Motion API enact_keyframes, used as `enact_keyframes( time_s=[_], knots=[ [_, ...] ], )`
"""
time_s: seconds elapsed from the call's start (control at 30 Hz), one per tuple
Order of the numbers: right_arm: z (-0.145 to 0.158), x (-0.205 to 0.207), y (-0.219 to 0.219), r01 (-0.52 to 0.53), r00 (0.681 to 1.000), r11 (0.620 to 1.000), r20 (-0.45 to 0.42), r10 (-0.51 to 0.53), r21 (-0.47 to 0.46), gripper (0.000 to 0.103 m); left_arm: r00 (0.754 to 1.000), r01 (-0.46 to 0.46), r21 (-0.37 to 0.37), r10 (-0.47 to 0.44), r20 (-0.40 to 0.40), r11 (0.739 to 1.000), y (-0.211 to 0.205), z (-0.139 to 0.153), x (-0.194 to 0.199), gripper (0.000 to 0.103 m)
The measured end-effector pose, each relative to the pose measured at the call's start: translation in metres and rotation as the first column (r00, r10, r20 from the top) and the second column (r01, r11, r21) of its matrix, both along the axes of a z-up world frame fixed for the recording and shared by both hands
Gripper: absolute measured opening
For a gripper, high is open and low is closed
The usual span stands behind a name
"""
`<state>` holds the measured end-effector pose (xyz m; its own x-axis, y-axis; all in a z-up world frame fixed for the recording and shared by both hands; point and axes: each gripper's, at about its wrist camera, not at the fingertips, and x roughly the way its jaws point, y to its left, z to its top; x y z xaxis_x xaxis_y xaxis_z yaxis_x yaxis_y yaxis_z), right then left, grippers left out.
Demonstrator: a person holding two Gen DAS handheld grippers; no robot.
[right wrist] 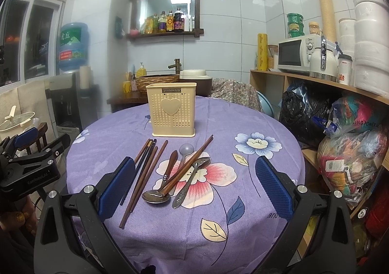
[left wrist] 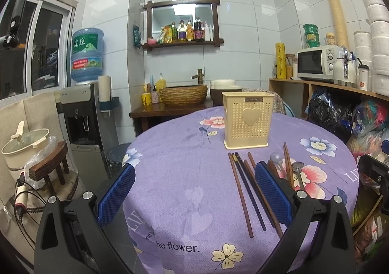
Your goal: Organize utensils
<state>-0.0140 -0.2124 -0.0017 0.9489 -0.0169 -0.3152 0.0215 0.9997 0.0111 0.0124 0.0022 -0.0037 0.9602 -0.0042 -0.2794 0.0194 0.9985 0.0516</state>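
Note:
A cream perforated utensil holder (left wrist: 248, 119) (right wrist: 173, 110) with a heart on its front stands upright on the round table's purple floral cloth (left wrist: 184, 157) (right wrist: 243, 201). In front of it lie several brown and dark chopsticks (left wrist: 243, 189) (right wrist: 143, 172). To their right is a pile of spoons (left wrist: 297, 167) (right wrist: 155, 196), with a chopstick pair (right wrist: 192, 162) lying across it. My left gripper (left wrist: 194, 189) hovers open at the table's near edge, the chopsticks beside its right finger. My right gripper (right wrist: 194, 184) is open above the spoon pile, holding nothing.
A wooden shelf (right wrist: 316, 79) at the right holds a microwave (right wrist: 295, 55), and stuffed bags (right wrist: 350, 152) press close to the table. A water dispenser (left wrist: 80, 113) and a stool (left wrist: 48, 164) stand at the left. A basin (left wrist: 183, 95) sits behind the table.

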Motion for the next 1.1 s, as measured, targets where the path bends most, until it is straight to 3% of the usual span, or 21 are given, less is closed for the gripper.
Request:
enact_keyframes(
  time_s=[0.13, 0.33, 0.53, 0.63, 0.8, 0.9, 1.1],
  knots=[
    [-0.006, 0.014, -0.003, 0.009, 0.998, 1.0, -0.067, -0.01, -0.006, 0.098, 0.995, 0.007, -0.021, -0.009, -0.103, 1.0, 0.004, -0.006, 0.017, 0.098],
    [-0.016, 0.047, -0.016, 0.021, 0.987, 0.999, -0.159, -0.025, -0.029, 0.098, 0.964, 0.038, -0.042, -0.048, -0.26, 0.998, 0.01, -0.018, 0.052, 0.098],
    [-0.031, 0.086, -0.037, 0.066, 0.962, 0.998, -0.265, -0.067, -0.01, 0.098, 0.903, 0.099, -0.089, -0.127, -0.411, 0.991, 0.012, -0.025, 0.1, 0.097],
    [-0.034, 0.096, -0.04, 0.082, 0.957, 0.996, -0.278, -0.085, -0.023, 0.098, 0.874, 0.144, -0.102, -0.175, -0.454, 0.984, 0.001, -0.026, 0.118, 0.089],
    [-0.035, 0.105, -0.041, 0.084, 0.953, 0.996, -0.288, -0.091, -0.037, 0.098, 0.824, 0.191, -0.081, -0.205, -0.528, 0.978, -0.026, -0.04, 0.141, 0.064],
    [-0.036, 0.108, -0.04, 0.082, 0.952, 0.995, -0.293, -0.093, -0.048, 0.098, 0.808, 0.2, -0.07, -0.205, -0.552, 0.977, -0.035, -0.047, 0.15, 0.056],
    [-0.039, 0.116, -0.042, 0.082, 0.948, 0.995, -0.306, -0.093, -0.048, 0.098, 0.785, 0.205, -0.049, -0.194, -0.589, 0.978, -0.044, -0.057, 0.159, 0.052]
  ],
)
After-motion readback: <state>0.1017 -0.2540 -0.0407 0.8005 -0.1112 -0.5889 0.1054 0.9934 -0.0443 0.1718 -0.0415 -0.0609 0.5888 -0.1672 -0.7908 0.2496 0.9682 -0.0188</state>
